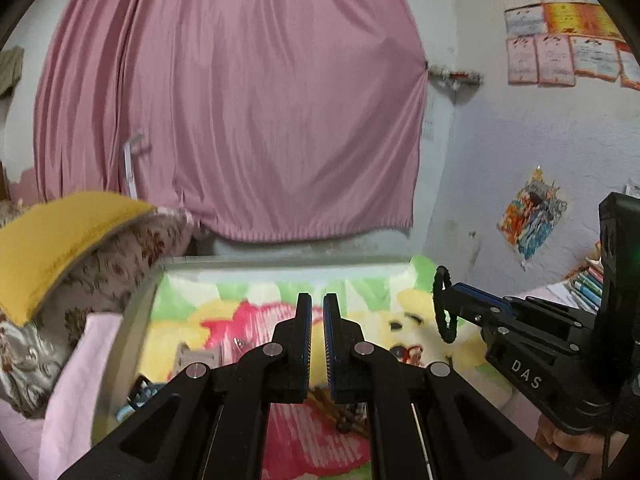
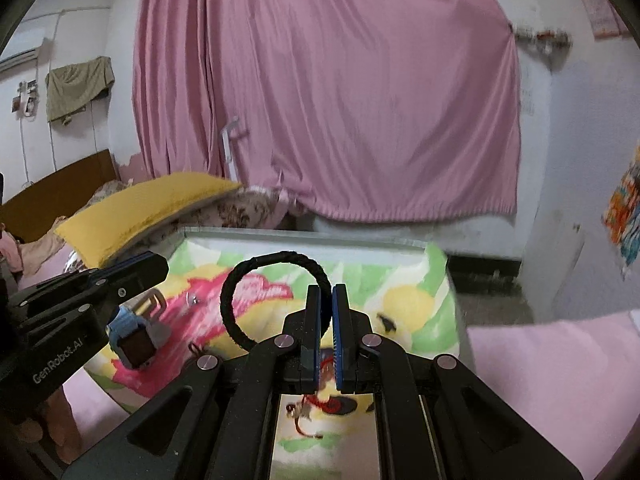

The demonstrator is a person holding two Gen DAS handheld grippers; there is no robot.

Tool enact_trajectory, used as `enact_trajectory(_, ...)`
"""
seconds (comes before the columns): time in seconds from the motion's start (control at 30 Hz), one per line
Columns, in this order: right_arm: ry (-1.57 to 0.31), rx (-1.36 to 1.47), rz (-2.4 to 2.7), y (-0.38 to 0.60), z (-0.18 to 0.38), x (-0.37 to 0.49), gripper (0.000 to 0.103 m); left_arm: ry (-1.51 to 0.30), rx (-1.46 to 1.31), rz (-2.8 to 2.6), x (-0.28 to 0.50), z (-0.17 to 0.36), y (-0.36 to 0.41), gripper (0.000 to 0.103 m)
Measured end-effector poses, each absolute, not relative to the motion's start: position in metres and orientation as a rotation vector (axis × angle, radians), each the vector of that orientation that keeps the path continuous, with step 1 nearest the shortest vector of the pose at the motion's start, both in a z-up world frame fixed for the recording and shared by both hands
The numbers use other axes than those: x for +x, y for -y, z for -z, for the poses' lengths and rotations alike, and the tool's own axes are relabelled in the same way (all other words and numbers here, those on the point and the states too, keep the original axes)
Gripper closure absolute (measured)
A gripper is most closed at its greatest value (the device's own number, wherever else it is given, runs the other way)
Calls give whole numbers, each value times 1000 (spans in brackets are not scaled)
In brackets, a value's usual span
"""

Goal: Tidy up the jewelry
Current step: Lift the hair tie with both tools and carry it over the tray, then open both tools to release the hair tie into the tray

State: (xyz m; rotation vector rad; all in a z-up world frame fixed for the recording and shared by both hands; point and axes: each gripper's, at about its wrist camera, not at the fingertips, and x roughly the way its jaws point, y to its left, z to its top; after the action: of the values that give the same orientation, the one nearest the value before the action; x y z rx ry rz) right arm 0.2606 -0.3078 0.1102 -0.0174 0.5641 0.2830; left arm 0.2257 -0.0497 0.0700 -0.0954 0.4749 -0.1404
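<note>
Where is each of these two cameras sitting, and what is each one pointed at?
Left wrist: rides on the left gripper, looking along its shut fingers over the cartoon-print table to the pink curtain; the right gripper reaches in from the right.
Right wrist: rides on the right gripper, shut on a black braided ring, facing the same way; the left gripper enters from the left.
Shared: table, curtain, yellow pillow, the ring.
</note>
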Motion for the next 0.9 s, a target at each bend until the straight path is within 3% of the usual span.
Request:
enact_trajectory(0.3,-719,-42,-298,306,-82,276,98,-659,-118,153,246,-42,46,97)
enact_trajectory(0.77,-763,-34,-306,307,-72,281,97,-661,-99,141,244,-42,47,97)
enact_trajectory(0.9,-758,-29,-303,307,-72,280,92,-659,-96,138,244,-42,47,97)
